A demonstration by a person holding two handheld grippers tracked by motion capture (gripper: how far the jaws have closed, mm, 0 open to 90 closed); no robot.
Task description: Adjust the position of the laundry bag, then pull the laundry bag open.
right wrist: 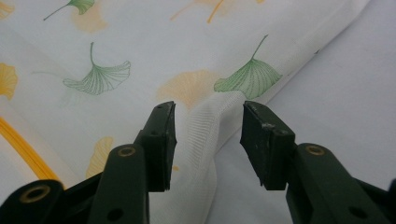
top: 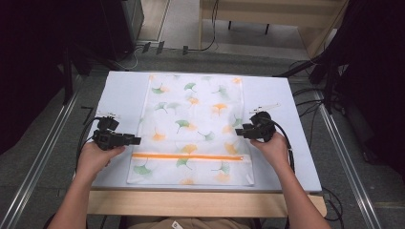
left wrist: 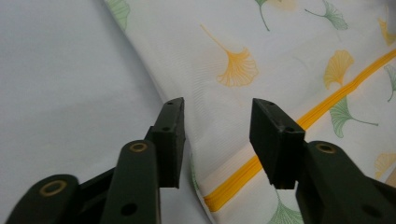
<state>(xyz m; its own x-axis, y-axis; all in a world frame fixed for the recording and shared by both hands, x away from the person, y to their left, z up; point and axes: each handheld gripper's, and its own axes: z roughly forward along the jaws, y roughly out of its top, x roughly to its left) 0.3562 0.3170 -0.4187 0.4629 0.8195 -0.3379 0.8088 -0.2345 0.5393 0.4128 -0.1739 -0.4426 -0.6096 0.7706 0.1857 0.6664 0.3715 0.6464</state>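
Mesh laundry bag (top: 193, 129), white with ginkgo-leaf print and an orange zipper (top: 188, 156), lies flat mid-surface, zipper end towards us; left gripper (top: 135, 140) sits at the bag's left edge just above the zipper, right gripper (top: 241, 130) at the right edge about level with it; we read this as the approach to a two-sided edge grasp, probably for a fold or lift. Left jaws stand wide apart, empty, straddling the bag's edge (left wrist: 187, 135); right jaws also wide, empty, with a raised ridge of the hem (right wrist: 205, 135) between them. Next move, as we judge it: lower both until one jaw slips under the hem, then close together; thin mesh, so a shallow bite may slip. Room: bare pale-blue surface (top: 122, 90) on both flanks and a strip beyond the far edge; near edge of the bag lies close to the wooden table lip (top: 200, 202), so pull-back room is slim.
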